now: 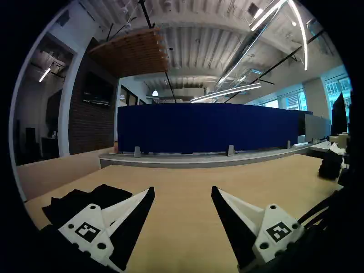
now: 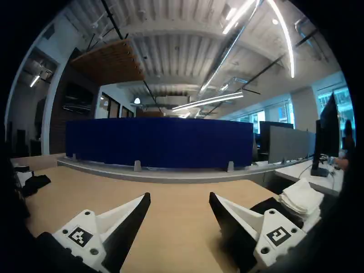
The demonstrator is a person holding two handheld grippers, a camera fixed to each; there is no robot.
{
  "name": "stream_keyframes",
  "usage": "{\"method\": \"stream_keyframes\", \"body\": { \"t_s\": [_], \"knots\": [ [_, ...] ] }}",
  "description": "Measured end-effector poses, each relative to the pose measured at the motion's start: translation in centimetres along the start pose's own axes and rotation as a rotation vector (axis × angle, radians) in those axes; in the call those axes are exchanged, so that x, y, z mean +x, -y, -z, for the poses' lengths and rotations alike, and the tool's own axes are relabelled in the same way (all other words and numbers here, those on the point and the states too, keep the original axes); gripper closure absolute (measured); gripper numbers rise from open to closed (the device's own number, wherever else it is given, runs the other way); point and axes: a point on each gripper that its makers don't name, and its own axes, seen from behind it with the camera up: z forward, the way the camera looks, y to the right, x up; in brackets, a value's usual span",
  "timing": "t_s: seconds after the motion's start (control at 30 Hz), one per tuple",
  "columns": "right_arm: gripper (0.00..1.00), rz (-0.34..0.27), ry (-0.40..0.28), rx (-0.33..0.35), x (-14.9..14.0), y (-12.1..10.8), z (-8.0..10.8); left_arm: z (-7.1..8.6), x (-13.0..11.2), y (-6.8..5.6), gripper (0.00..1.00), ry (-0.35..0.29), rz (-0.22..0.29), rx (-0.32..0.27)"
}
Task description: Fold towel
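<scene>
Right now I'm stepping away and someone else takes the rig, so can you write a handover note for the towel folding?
Left hand-held gripper: open, holding nothing, low over the wooden table.
Right hand-held gripper: open, holding nothing, also over the tabletop.
Things: a crumpled black cloth lies beside the left gripper's left finger. A stack of folded white towels sits off to the right of the right gripper.
Done: nothing is grasped, and no towel is spread between the fingers.
Left: probably take the black cloth, lay it flat and fold it.
</scene>
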Motion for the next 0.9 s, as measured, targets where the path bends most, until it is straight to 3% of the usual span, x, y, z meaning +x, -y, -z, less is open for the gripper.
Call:
{"method": "stream_keyframes", "body": {
  "t_s": [0.4,0.9],
  "knots": [
    [0.00,-0.037,0.023,0.004,-4.5,-0.8,0.1,0.1,0.0,0.0,0.08,0.000,0.001,0.000],
    [0.00,-0.019,0.009,0.021,-5.1,0.1,0.4,-0.1,0.0,0.0,0.08,0.000,0.001,0.000]
  ]
}}
